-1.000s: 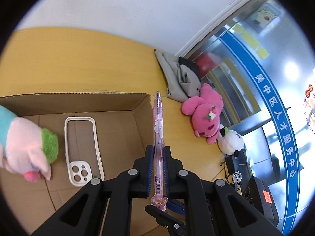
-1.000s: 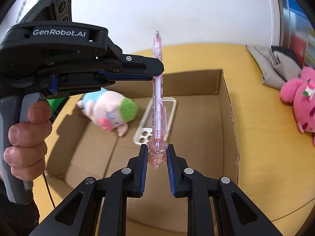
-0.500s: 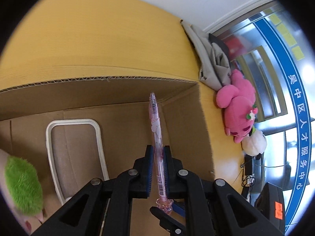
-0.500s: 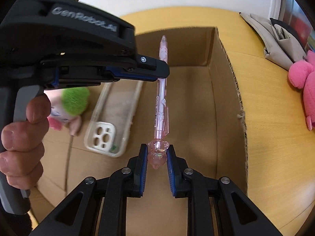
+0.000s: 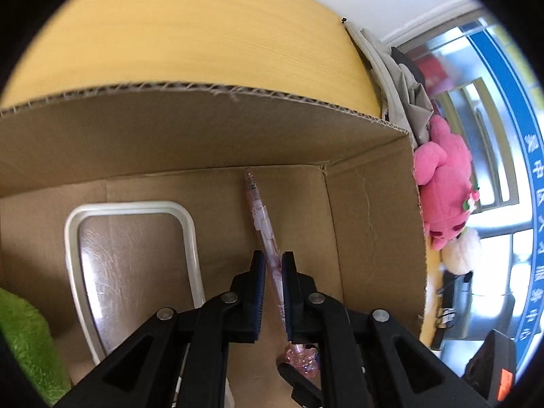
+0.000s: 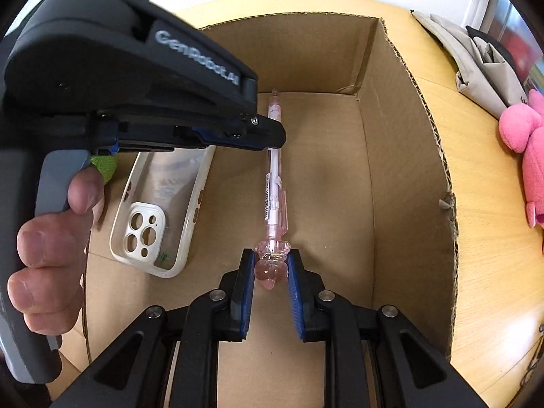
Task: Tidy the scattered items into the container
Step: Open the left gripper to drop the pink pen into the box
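While both tools reach down into the cardboard box (image 6: 401, 156), the pink pen (image 6: 274, 183) lies lengthwise between them, its writing tip aimed at the box's far wall and its moulded charm end toward the near side. The left hand-held gripper (image 5: 273, 273) pinches the slim, see-through barrel partway along, its blue ribbed pads pressed onto it. The right hand-held gripper (image 6: 271, 273) pinches the knobbly, translucent charm cap between its own blue pads. The pen hangs low over the box's floor, close to the far right corner; whether its tip touches the cardboard I cannot tell. Left of the pen, on the box floor, lies a clear phone case (image 6: 163, 210) with a white rim and camera cut-outs. The box is plain corrugated brown with raw, fluted edges. On the yellow wooden desk (image 6: 476, 183), past the box's right wall, sits a fuzzy pink plush toy (image 5: 442, 183).
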Available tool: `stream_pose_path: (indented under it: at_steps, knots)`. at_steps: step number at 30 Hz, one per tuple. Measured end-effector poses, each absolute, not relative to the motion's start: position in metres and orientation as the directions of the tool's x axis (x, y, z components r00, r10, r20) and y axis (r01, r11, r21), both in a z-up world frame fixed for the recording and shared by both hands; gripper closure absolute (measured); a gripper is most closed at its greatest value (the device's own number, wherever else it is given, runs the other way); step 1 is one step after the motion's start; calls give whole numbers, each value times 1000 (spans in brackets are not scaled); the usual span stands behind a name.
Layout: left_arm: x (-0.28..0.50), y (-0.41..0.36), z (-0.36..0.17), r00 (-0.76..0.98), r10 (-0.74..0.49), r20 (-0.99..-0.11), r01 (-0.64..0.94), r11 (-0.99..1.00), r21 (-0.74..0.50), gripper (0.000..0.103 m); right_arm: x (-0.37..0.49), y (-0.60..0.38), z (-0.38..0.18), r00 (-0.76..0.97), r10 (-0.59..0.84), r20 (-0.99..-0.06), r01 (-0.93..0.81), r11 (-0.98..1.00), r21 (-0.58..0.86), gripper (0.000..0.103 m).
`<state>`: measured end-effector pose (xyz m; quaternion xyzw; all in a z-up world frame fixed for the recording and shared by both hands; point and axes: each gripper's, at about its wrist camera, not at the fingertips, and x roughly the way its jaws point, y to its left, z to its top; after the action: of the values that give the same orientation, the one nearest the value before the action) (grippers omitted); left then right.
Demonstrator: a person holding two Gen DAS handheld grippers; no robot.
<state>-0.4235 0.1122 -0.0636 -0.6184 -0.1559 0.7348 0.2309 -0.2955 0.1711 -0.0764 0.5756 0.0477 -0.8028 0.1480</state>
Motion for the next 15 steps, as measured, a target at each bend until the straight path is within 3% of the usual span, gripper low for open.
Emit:
stream_pose_path:
  at_steps: [1, 3, 6, 10, 13, 15]
  knots:
    - [-423, 111, -60, -142, 535, -833, -145, -844, -517, 95, -295, 171, -76, -296, -178, -938, 291, -953, 89, 78]
    - [-421, 108, -52, -163, 544, -823, -142, -839, -526, 90, -291, 172, -72, -311, -172, -935, 286, -955, 81, 59]
    - [-414, 102, -32, -208, 528, -824, -165, -849, -503, 75, -281, 170, -56, -353, -169, -920, 305, -951, 57, 50]
    - [-385, 83, 17, -333, 478, -813, -212, -878, -430, 72, -253, 171, -22, -444, -164, -881, 319, -947, 15, 20]
    - [-340, 62, 62, -473, 416, -776, -244, -909, -338, 63, -217, 177, 6, -530, -180, -829, 317, -948, 3, 12]
    - [-305, 46, 87, -557, 382, -738, -260, -924, -282, 43, -190, 183, 20, -568, -202, -798, 326, -946, 7, 10]
